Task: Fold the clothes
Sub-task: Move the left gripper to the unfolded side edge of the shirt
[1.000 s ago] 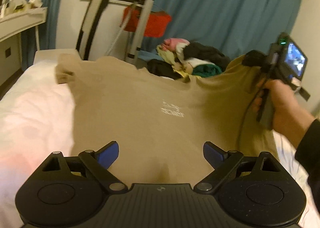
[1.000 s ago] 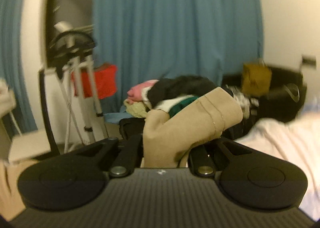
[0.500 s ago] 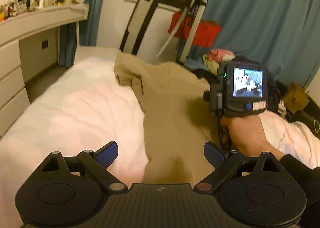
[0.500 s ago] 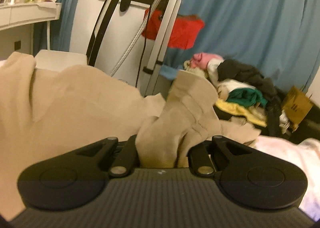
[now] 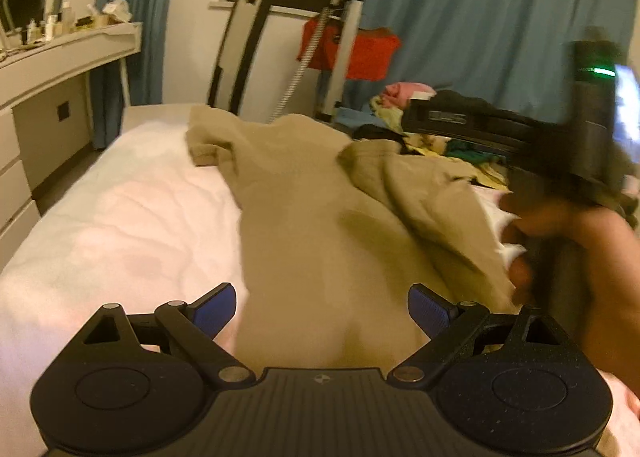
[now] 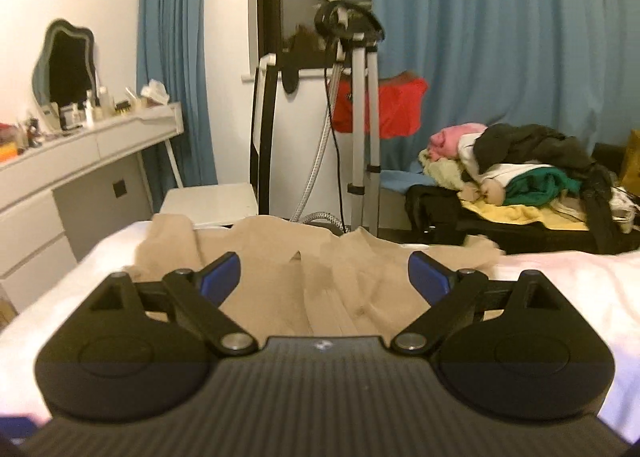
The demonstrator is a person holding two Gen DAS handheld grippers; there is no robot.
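in the left wrist view the left gripper point(image 5: 320, 311) stands with its jaws spread apart above the tan shirt point(image 5: 320, 217), which lies on the white bed point(image 5: 120, 225) with one side folded over. in the right wrist view the right gripper point(image 6: 324, 275) also has its jaws wide apart, holding nothing, over the same shirt point(image 6: 280, 297).

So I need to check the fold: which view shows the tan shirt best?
The left wrist view: the tan shirt lies along the bed, its right side folded over. The right wrist view shows only a low, foreshortened stretch of it.

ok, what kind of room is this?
Most likely a bedroom: a bed with the tan shirt on it, a vanity desk with mirror, and a clothes pile.
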